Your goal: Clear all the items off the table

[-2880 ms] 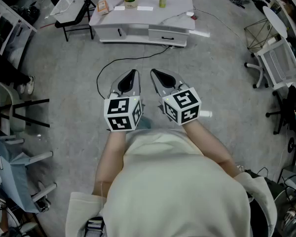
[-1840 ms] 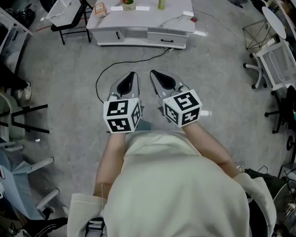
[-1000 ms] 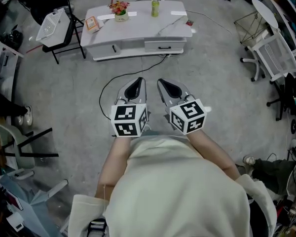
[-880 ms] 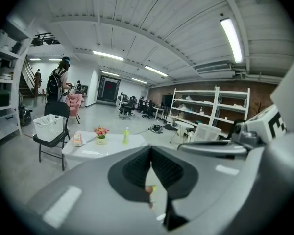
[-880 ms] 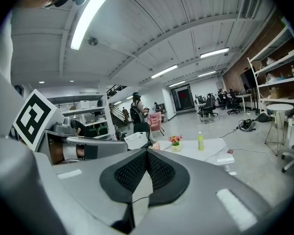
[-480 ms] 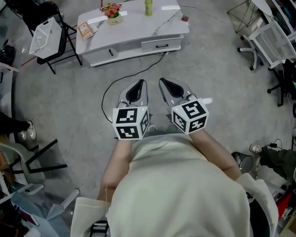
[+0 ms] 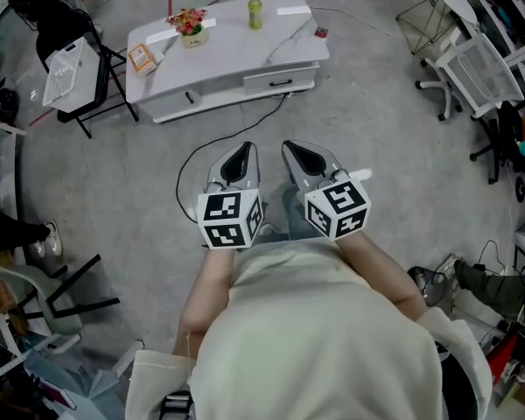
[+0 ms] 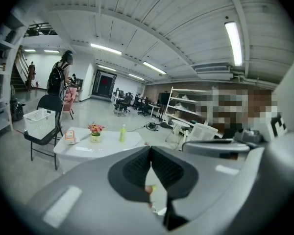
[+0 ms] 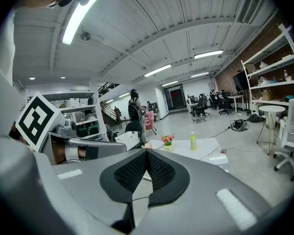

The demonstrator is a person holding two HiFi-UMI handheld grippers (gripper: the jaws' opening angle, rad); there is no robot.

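A low white table [image 7: 236,59] stands well ahead of me across bare floor. On it are a flower pot [image 7: 189,26], a green bottle [image 7: 255,11], an orange box [image 7: 141,58] and a small red thing [image 7: 320,32]. The left gripper view shows the table [image 8: 108,145], flower pot [image 8: 95,132], bottle [image 8: 121,133] and box [image 8: 70,137]. The right gripper view shows the flower pot [image 9: 166,142] and bottle [image 9: 193,141]. My left gripper [image 7: 241,152] and right gripper [image 7: 294,150] are side by side, both shut and empty, far short of the table.
A black chair carrying a white basket [image 7: 66,70] stands left of the table. A black cable [image 7: 201,151] runs over the floor from the table toward me. White chairs [image 7: 472,64] and a wire basket [image 7: 417,20] stand at the right. A person with a backpack [image 8: 59,80] is far off.
The table and its items have slid up and left in the head view and look slightly nearer. Both grippers stay shut side by side.
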